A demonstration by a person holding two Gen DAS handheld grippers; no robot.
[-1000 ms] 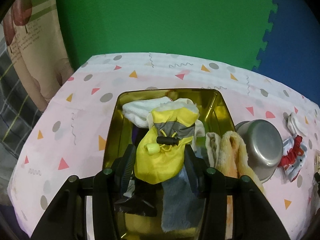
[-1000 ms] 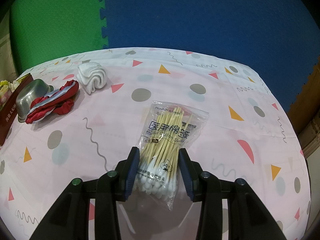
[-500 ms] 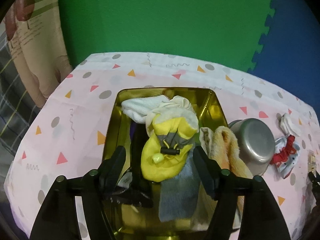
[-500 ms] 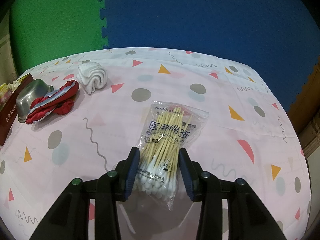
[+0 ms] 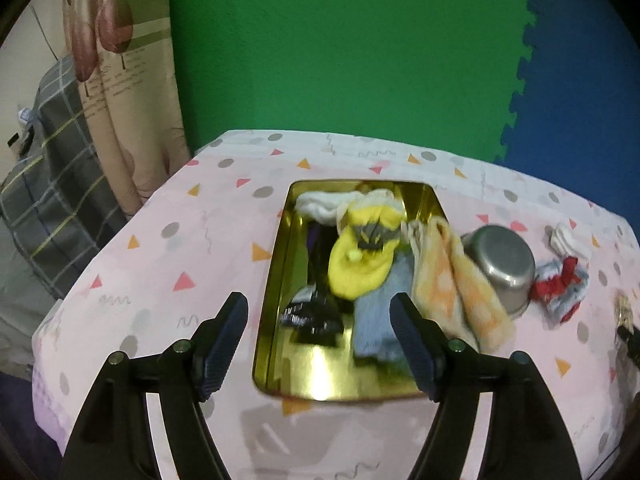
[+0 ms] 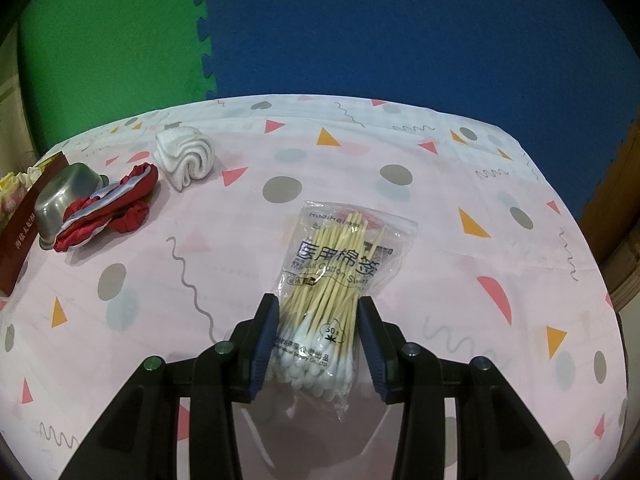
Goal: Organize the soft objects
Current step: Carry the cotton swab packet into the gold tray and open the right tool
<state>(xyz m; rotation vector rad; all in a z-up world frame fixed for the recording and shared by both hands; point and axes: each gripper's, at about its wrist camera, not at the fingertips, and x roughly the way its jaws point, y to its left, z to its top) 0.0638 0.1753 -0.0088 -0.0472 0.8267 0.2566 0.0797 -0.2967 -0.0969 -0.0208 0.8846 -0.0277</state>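
Hanging wide apart and empty above the gold rectangular metal tin [image 5: 276, 280], the left tongs [image 5: 320, 340] hold nothing. Inside the tin lie the soft yellow and grey fabric pouch [image 5: 360, 268] and small towels. The right tongs [image 6: 318, 344] are narrow around the clear plastic bag of cotton swabs [image 6: 332, 280], low over the counter [image 6: 440, 208]. I judge this bag light and slippery, with thin sticks; the bunched white end gives the safest hold
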